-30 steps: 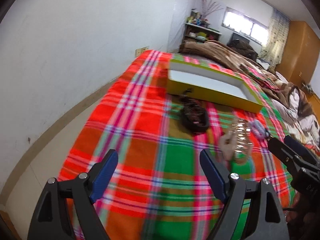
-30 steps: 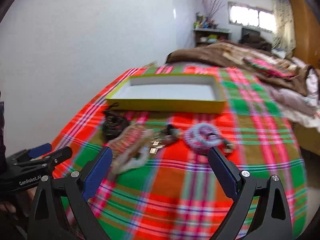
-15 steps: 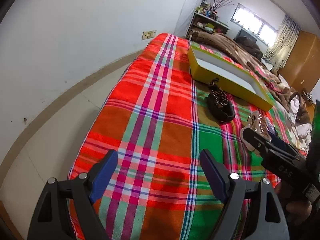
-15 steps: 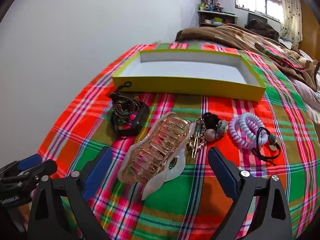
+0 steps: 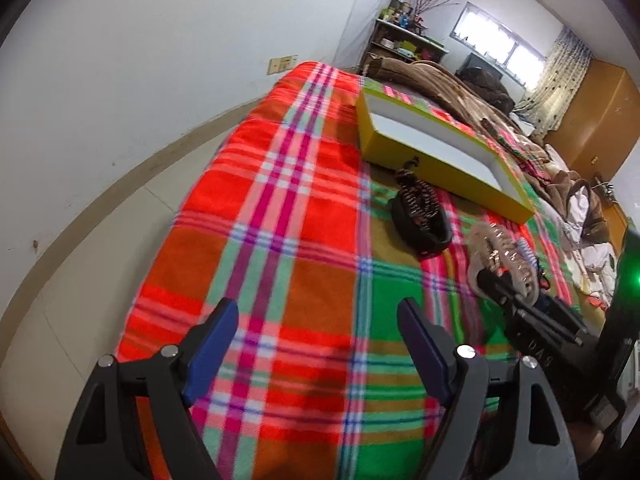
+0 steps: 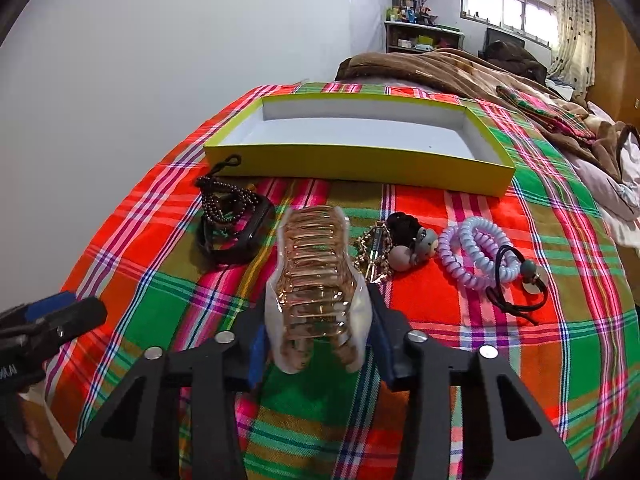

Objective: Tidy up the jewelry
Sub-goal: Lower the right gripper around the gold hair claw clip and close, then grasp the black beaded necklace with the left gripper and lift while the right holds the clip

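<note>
A large translucent gold-and-white hair claw clip (image 6: 316, 276) lies on the plaid blanket, and my right gripper (image 6: 318, 346) is shut on its near end. It also shows in the left wrist view (image 5: 502, 258). An empty yellow box (image 6: 360, 160) with a white inside stands beyond it. Around the clip lie a dark bead bracelet with a black band (image 6: 232, 224), a gold chain (image 6: 372, 252), a black hair tie with grey balls (image 6: 412, 240), purple spiral hair ties (image 6: 476, 254) and a black elastic (image 6: 516, 280). My left gripper (image 5: 316, 342) is open and empty over the blanket's near left.
The plaid blanket (image 5: 280, 220) covers a bed whose left edge drops to the floor beside a white wall (image 5: 140, 60). A brown blanket (image 6: 440, 68) is heaped behind the box. A shelf and window are at the far end.
My right gripper has moved forward and closed on the near end of the claw clip. My left gripper has shifted slightly and stays open.
</note>
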Demonstrator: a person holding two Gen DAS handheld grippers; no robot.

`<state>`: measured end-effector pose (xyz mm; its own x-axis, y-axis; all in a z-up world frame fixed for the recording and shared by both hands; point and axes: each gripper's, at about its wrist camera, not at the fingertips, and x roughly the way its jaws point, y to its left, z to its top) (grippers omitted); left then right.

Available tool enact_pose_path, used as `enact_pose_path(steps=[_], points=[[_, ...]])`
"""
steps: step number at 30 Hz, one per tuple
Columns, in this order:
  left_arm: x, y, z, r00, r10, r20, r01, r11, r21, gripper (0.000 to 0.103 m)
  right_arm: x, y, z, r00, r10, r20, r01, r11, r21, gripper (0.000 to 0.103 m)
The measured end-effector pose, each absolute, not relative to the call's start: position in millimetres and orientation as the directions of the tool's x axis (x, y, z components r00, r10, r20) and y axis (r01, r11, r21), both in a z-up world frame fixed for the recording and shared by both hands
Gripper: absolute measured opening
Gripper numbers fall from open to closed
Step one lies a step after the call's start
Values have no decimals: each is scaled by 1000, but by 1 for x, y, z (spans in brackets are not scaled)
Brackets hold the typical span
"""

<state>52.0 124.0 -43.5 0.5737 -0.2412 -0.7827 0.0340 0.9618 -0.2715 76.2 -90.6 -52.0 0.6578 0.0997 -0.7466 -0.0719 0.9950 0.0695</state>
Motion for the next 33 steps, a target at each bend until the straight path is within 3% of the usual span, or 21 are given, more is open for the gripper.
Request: enact_pose_path(steps=[11, 19, 33], points=[[105, 100, -38, 560, -382, -735, 99, 912, -399, 66, 76, -97, -51, 658, 121, -743, -92, 992, 81, 39], [135, 84, -40, 549, -414, -726, 128, 900, -417, 60, 79, -106, -55, 644, 125, -755, -87, 992, 90, 39], [156, 59, -46, 526, -409, -746, 165, 909, -383, 30, 82, -110, -56, 639, 151, -754, -111, 988, 104, 39]])
